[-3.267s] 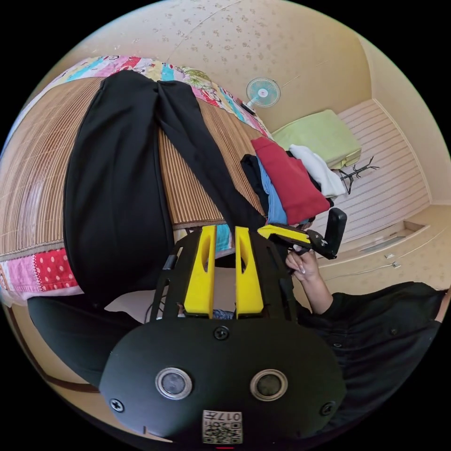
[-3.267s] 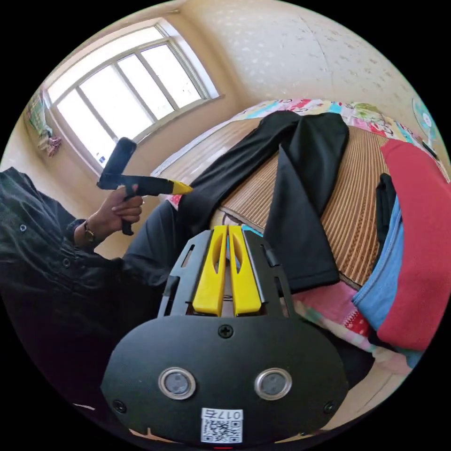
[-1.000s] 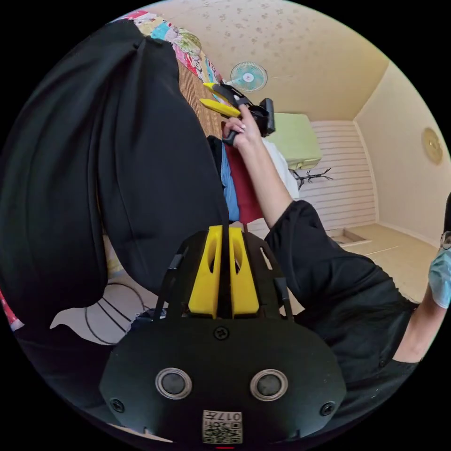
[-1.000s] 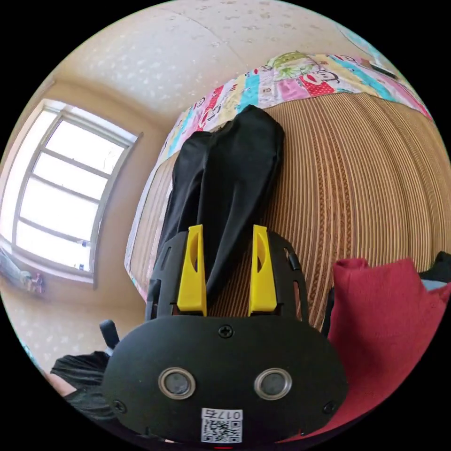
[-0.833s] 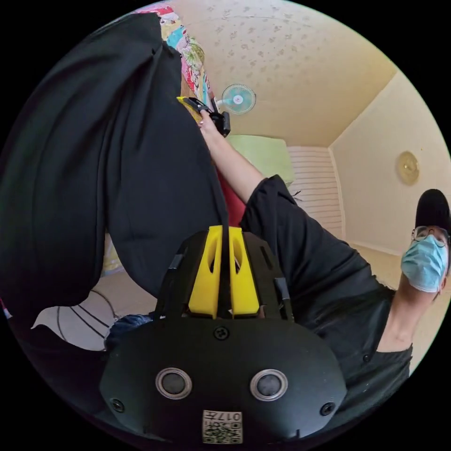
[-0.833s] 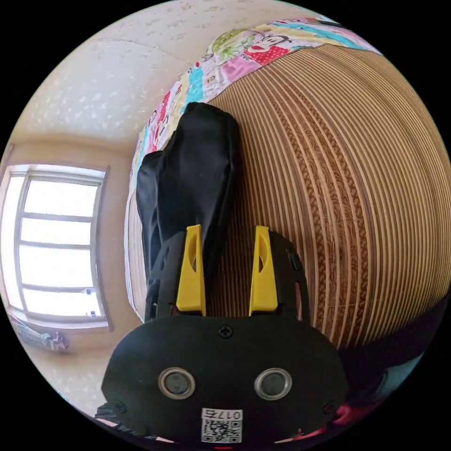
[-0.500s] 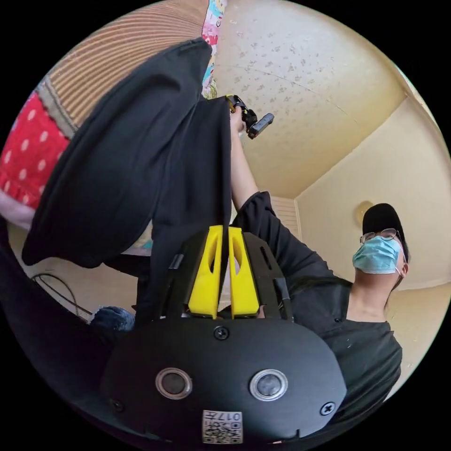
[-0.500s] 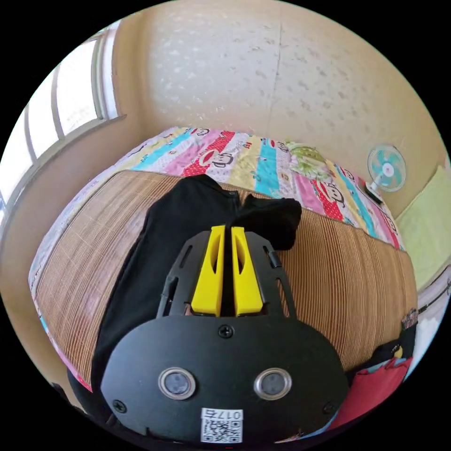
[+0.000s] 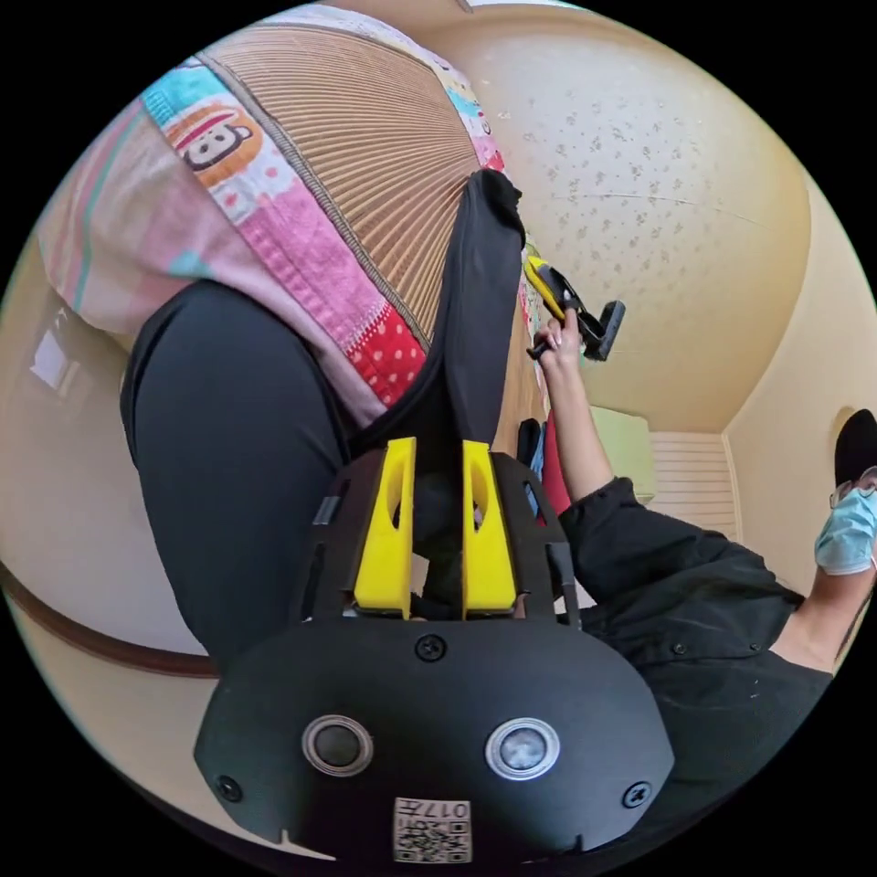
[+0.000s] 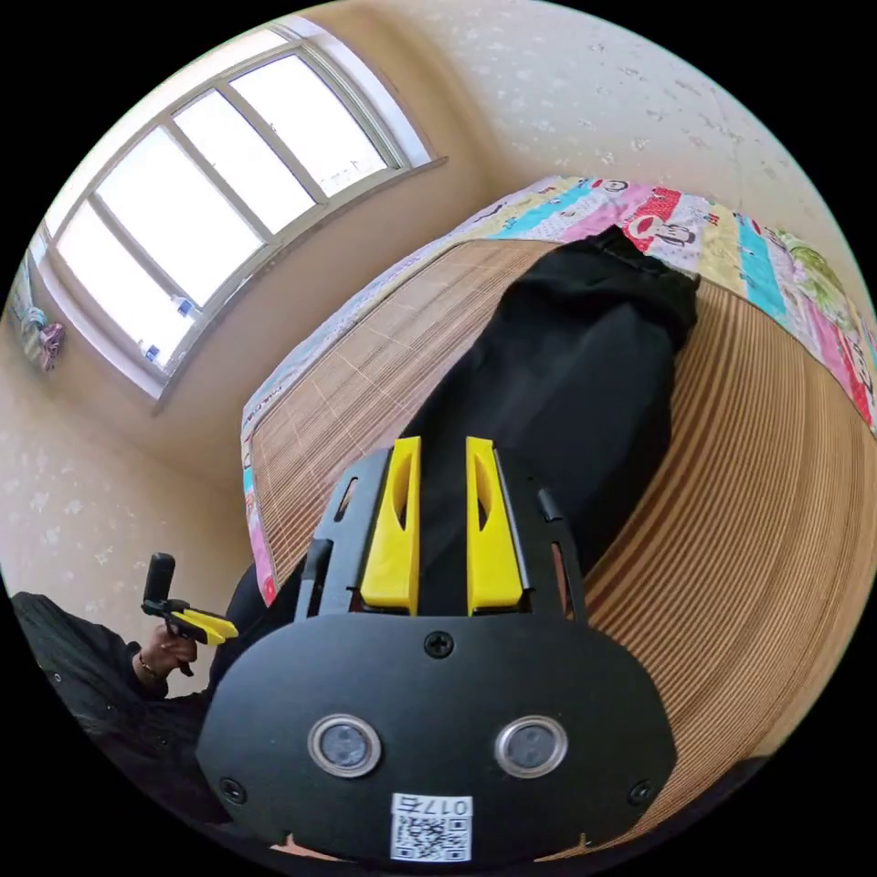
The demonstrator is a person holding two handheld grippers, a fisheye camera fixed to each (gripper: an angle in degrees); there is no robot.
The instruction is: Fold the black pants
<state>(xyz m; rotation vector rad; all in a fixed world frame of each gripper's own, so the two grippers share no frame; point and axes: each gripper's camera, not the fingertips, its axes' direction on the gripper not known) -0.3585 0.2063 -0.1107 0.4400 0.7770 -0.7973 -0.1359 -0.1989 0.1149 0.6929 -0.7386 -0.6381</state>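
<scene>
The black pants [image 10: 566, 365], soft matte cloth, lie lengthwise on the ribbed bamboo mat [image 10: 767, 512] that covers the bed, running from the upper right of the right gripper view down to its centre; one leg laid over the other suggests a first lengthwise fold. In the left gripper view they hang off the bed's edge at centre [image 9: 480, 301], beside the pink cartoon-print quilt [image 9: 265, 210] at upper left.

The left gripper [image 9: 437, 448] has its yellow jaws parted, with dark cloth between them; whether they touch it is hard to say. It also shows at the lower left of the right gripper view. The right gripper [image 10: 442, 449] hovers over the pants, jaws apart and holding nothing.

Square code stickers sit on both gripper bodies; the characters beside them I leave unread.
</scene>
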